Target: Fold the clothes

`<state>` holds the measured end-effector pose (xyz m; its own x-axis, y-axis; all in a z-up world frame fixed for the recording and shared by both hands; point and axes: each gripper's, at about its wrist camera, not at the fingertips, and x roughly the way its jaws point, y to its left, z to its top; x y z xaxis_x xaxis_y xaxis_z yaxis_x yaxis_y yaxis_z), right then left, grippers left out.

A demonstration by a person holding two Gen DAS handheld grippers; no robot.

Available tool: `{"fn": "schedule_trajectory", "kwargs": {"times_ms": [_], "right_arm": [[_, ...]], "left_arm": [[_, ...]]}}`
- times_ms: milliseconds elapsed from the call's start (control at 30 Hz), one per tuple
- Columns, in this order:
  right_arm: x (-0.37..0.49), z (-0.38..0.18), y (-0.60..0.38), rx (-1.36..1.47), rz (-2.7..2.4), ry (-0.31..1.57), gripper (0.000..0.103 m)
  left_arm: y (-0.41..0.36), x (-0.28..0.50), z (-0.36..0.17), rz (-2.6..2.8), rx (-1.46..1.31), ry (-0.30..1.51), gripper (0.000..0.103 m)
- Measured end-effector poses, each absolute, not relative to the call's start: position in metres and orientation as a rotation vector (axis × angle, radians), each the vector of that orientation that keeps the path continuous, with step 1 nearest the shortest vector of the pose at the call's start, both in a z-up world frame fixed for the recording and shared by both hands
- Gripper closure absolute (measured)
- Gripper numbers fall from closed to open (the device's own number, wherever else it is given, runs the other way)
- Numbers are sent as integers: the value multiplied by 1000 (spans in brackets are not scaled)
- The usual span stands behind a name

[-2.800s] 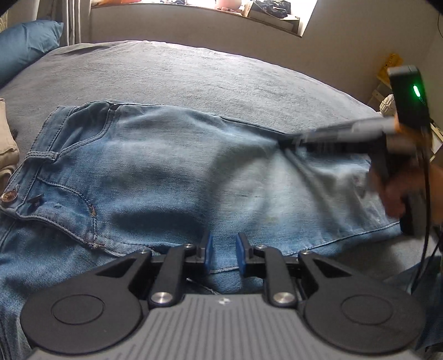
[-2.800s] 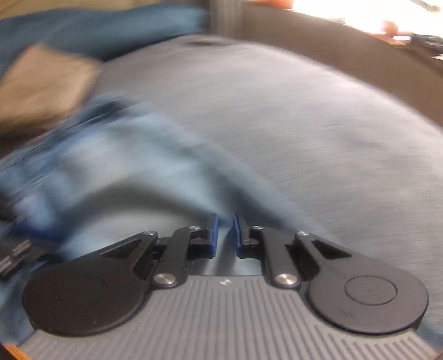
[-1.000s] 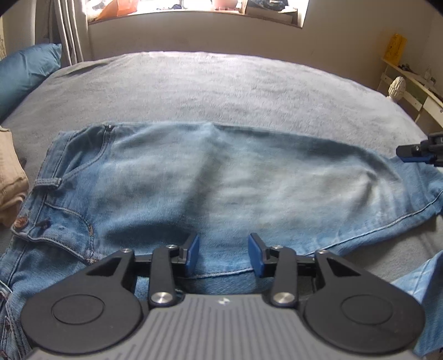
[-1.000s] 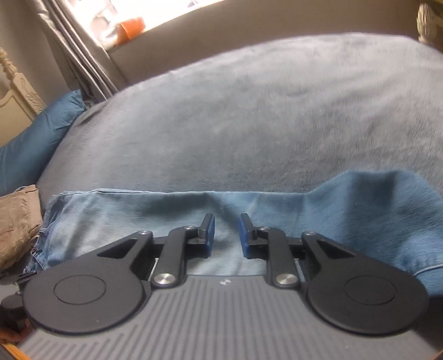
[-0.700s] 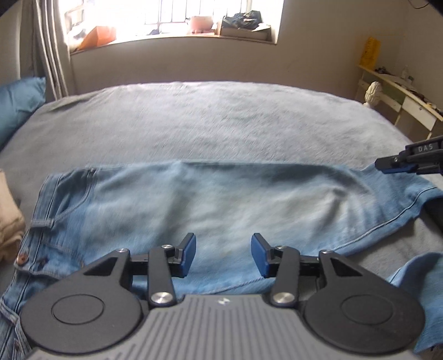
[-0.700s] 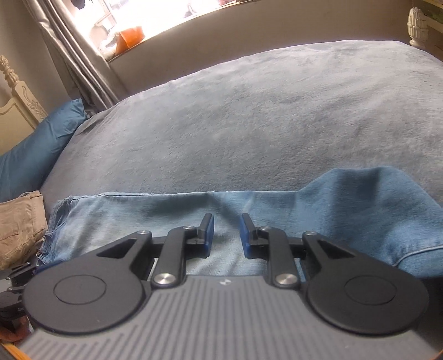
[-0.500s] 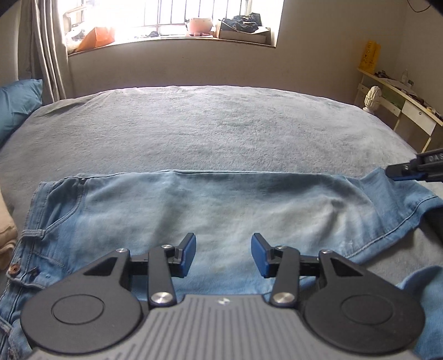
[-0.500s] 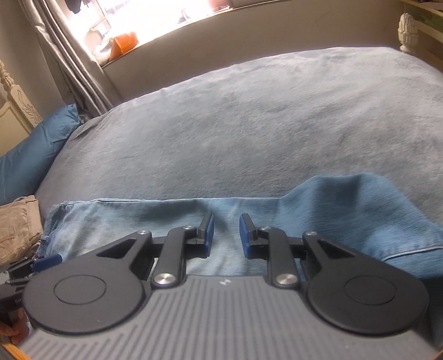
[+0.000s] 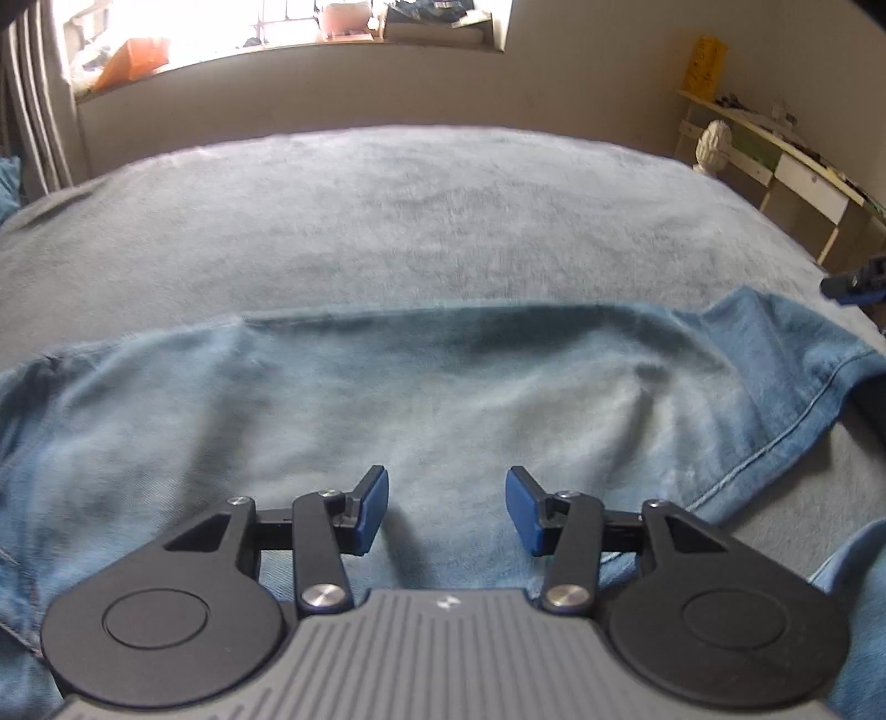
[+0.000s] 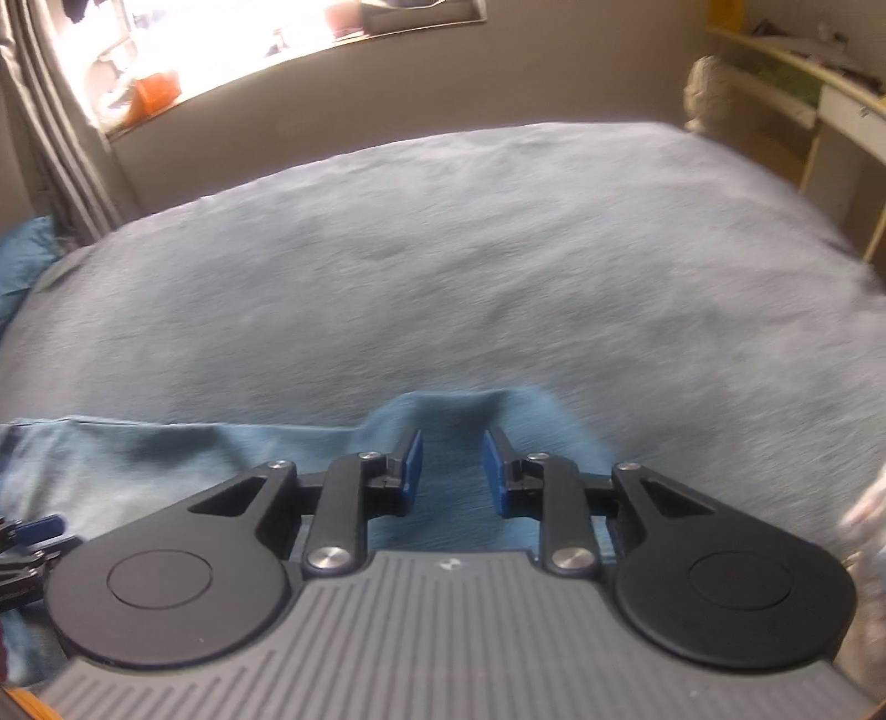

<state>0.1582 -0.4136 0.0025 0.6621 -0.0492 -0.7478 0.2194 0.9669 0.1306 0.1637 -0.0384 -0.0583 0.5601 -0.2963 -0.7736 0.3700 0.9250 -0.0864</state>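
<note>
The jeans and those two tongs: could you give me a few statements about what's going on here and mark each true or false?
1. The jeans lie on a grey-blue blanket. True.
2. The left tongs clamp the denim. False: the jaws are opening, their blue pads apart over the cloth.
3. The right tongs hang over a raised fold of the jeans. True; these jaws are opening too, nothing pinched.
4. The jeans are black. False: faded light blue.
5. A window sill with clutter runs behind the bed. True.
</note>
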Motion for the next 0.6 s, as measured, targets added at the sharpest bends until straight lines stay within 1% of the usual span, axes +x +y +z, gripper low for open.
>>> {"fn": "schedule_trajectory", "kwargs": {"times_ms": [200, 300, 400, 467, 533, 600], "right_arm": [[162, -14, -446, 233, -250, 889, 75], [166, -20, -460, 256, -306, 896, 71], [175, -28, -472, 334, -317, 917, 60], [183, -34, -473, 367, -294, 945, 47], [189, -40, -472, 385, -281, 988, 43], [191, -43, -470, 380, -301, 1019, 43]], "left_arm": [[-37, 163, -67, -417, 94, 888, 53], [-35, 163, -68, -427, 89, 882, 53], [-34, 164, -68, -433, 81, 884, 52], [-34, 165, -69, -436, 75, 884, 52], [-33, 165, -69, -438, 69, 884, 52], [-32, 165, -70, -440, 63, 884, 52]]}}
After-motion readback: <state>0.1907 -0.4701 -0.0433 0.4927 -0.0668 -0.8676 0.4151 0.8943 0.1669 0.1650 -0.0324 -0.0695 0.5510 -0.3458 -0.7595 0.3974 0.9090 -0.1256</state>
